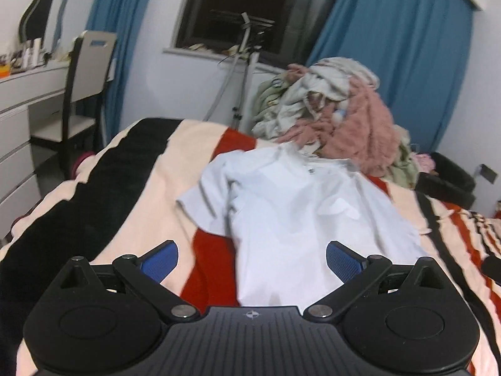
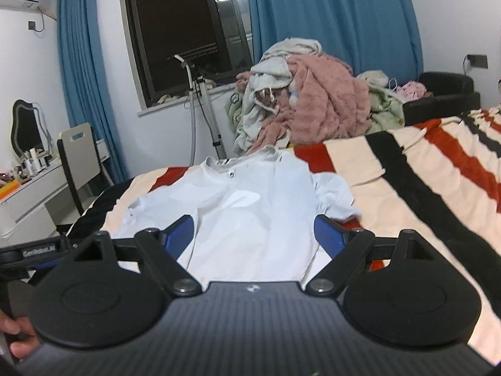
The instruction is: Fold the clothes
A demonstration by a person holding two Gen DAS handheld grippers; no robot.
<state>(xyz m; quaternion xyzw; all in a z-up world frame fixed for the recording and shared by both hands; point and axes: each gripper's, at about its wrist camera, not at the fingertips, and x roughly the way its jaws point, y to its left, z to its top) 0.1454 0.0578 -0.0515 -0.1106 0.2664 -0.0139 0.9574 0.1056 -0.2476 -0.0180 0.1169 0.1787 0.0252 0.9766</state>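
Observation:
A white short-sleeved shirt (image 1: 291,206) lies spread on the striped bed (image 1: 150,169), collar towards the far edge. In the right wrist view the same shirt (image 2: 247,219) shows a small dark logo below the collar, with a sleeve out to each side. My left gripper (image 1: 252,261) is open above the shirt's near hem, blue pads wide apart and nothing between them. Above the hem too, my right gripper (image 2: 255,235) is open and holds nothing. The left gripper's body (image 2: 28,255) shows at the left edge of the right wrist view.
A heap of pink, cream and pale green clothes (image 1: 335,116) rises at the bed's far edge behind the shirt. A chair (image 1: 84,94) and white dresser (image 1: 18,125) stand to the left. A metal stand (image 1: 241,72) is under the window. A black bin (image 2: 444,94) sits far right.

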